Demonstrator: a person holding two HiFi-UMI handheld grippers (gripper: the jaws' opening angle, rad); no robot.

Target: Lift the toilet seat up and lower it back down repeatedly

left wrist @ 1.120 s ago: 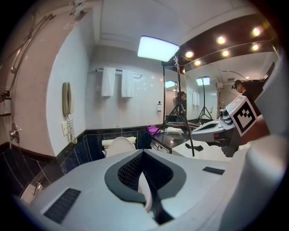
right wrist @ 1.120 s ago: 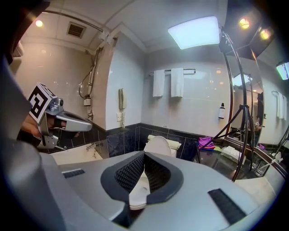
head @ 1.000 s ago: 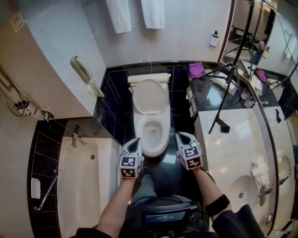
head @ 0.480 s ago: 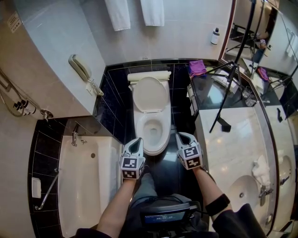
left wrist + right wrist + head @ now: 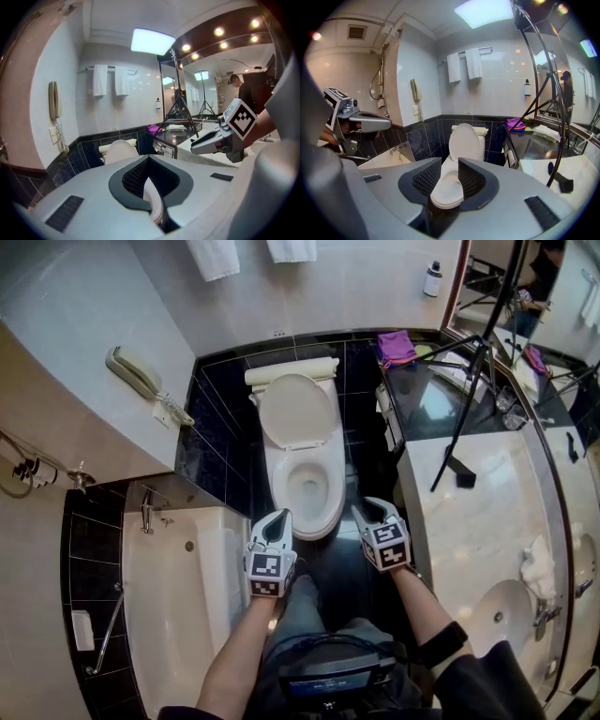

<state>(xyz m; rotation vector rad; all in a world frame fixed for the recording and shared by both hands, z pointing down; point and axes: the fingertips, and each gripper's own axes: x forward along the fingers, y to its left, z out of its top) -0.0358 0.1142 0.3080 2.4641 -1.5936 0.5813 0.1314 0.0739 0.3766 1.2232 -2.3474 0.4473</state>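
Right gripper [image 5: 369, 508] jaws were found apart, having just been opening, with nothing gripped between them. Left gripper [image 5: 283, 514] jaws appeared closed at the tips, empty. Both were held near the bowl's front, one on each side. The toilet seat [image 5: 319, 523] was seen lowered on the bowl, the lid [image 5: 298, 412] raised.

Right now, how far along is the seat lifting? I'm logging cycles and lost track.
Done: the lid stands upright against the tank; finished cycles cannot be counted. In hand: the left gripper, jaws together, and the right gripper, whose jaws have just been opening, hover beside the bowl, gripping nothing. Left: the seat lies flat on the bowl, not yet lifted.
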